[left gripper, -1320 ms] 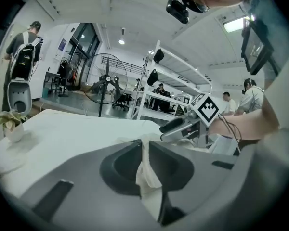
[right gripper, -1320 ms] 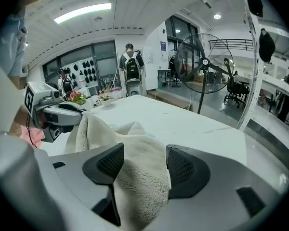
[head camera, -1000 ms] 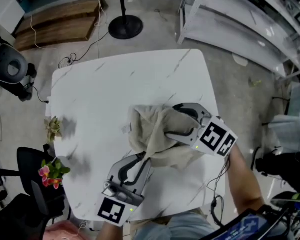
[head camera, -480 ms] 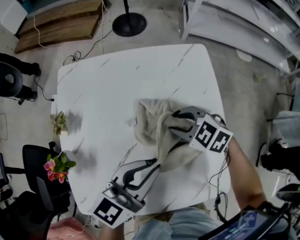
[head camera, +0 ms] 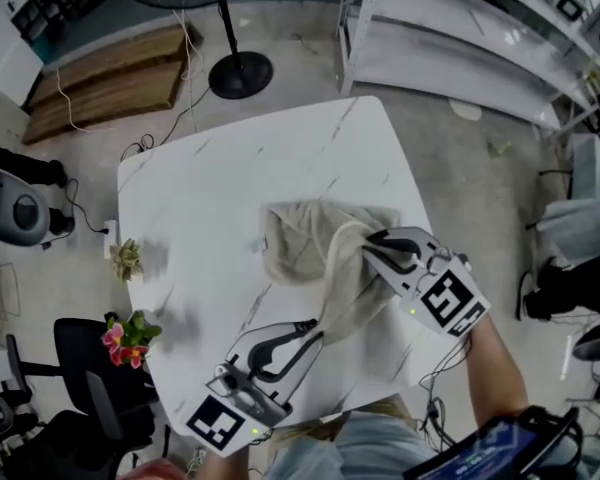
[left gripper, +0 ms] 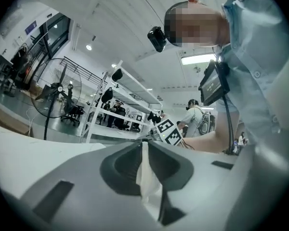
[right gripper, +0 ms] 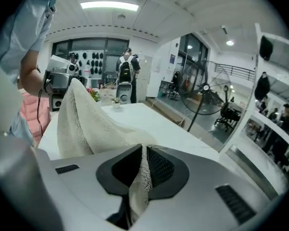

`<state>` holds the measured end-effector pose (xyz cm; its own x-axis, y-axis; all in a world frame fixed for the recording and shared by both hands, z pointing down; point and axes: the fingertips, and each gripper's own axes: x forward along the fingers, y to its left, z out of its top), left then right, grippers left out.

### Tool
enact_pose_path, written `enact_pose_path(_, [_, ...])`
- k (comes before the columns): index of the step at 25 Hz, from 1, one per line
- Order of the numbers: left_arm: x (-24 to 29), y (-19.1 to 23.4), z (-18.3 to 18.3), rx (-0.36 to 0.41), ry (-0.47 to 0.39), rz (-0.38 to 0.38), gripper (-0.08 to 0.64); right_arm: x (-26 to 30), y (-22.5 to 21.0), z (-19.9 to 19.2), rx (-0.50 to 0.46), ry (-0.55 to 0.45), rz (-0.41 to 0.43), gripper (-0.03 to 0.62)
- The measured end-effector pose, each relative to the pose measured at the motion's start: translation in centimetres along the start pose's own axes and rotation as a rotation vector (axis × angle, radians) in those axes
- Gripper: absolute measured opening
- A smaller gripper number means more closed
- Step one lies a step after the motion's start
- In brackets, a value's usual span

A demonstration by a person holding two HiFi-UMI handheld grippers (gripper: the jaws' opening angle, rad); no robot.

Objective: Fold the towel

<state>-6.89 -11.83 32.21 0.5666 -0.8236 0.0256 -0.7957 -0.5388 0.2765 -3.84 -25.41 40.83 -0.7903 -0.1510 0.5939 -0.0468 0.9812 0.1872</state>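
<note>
With the towel (head camera: 302,250) bunched at the middle of the surface (head camera: 220,173), the left hand-held gripper (head camera: 316,330) clamped one edge while the right hand-held gripper (head camera: 369,240) was closing its jaws on another, so spreading seemed underway, likely needing a taut pull apart next.

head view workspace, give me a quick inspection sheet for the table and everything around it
surface: white marbled table, mostly bare
job's things: beige towel crumpled, one part lifted off the table, not yet folded
clutter: small plant and flowers at the table's left edge
grippers: left gripper shut on the towel; right gripper jaws closing, towel pinched between them
cables: cable on the floor; wire by the right forearm
surroundings: fan stand, metal shelving, wooden boards, black chair
</note>
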Motion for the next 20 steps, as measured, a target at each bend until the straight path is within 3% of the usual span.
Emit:
enact_pose_path(5, [0.2, -4.0, 0.8, 0.052, 0.018, -0.12, 0.041, -7.3, 1.7, -0.2, 0.069, -0.051, -0.231, 0.044])
enact_pose_path(11, [-0.2, -10.6, -0.5, 0.105, 0.088, -0.269, 0.042, -14.9, 7.0, -3.2, 0.164, -0.084, -0.456, 0.046])
enact_pose_path(16, [-0.8, -15.7, -3.6, 0.131, 0.156, -0.303, 0.043, -19.1, 12.7, -7.6, 0.222, -0.075, -0.525, 0.049])
enact_pose_path(20, [-2.2, -18.7, -6.9, 0.111, 0.238, -0.238, 0.043, -21.1, 17.0, -10.1, 0.249, -0.111, -0.524, 0.051])
